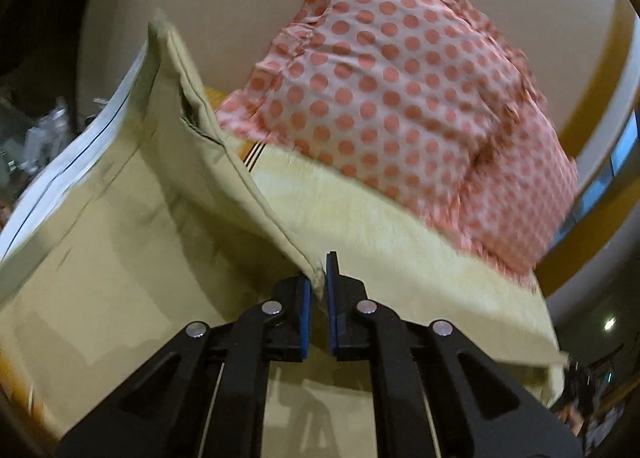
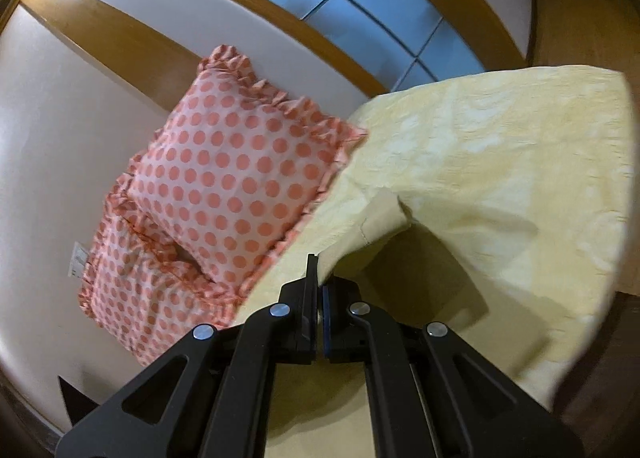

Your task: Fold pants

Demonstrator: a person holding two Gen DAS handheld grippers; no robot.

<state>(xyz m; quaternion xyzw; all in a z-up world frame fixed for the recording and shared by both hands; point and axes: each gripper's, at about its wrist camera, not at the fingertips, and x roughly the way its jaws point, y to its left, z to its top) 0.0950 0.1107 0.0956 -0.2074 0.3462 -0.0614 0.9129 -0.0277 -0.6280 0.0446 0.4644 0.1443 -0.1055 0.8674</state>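
Black angular tongs (image 1: 319, 290), blue pads (image 1: 306, 318), silver rivets (image 1: 272, 308)

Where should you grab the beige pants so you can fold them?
Best by the stitched edge corners, one per gripper, coming in from the open edge side. The beige cloth pants already hang that way: the left gripper pinches a seamed corner, and the right gripper pinches another edge. Seams are firmer than the loose middle, so the cloth likely stays taut above the yellow bedspread.
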